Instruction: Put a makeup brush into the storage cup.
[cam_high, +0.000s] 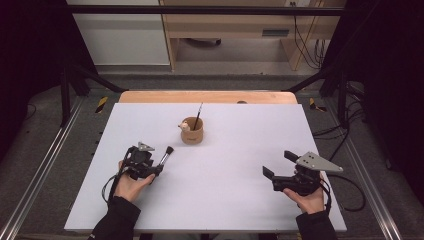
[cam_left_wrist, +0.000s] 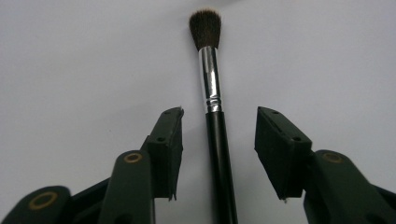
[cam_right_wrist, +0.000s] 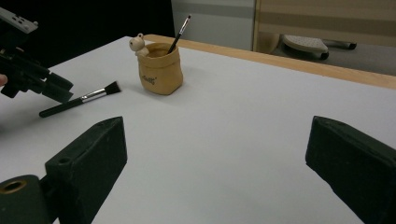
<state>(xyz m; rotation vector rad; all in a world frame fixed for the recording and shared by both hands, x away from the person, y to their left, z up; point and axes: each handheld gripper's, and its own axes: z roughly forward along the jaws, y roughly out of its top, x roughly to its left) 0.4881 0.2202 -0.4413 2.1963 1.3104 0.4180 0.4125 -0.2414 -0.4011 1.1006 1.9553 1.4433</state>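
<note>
Brush (cam_left_wrist: 215, 116) lay flat on the white table (cam_high: 225, 200), its black handle between the parted jaws of the left gripper (cam_high: 159, 169), whose pads stood clear of it on both sides, bristles pointing away from the hand. Near the table's middle, well apart from the brush, stood a small tan pot (cam_high: 192, 132) that held one thin brush (cam_high: 197, 119) leaning on its rim, with a little pale figure (cam_right_wrist: 137, 44) at the edge. Right gripper (cam_high: 274, 166) hovered empty at the right, jaws wide.
</note>
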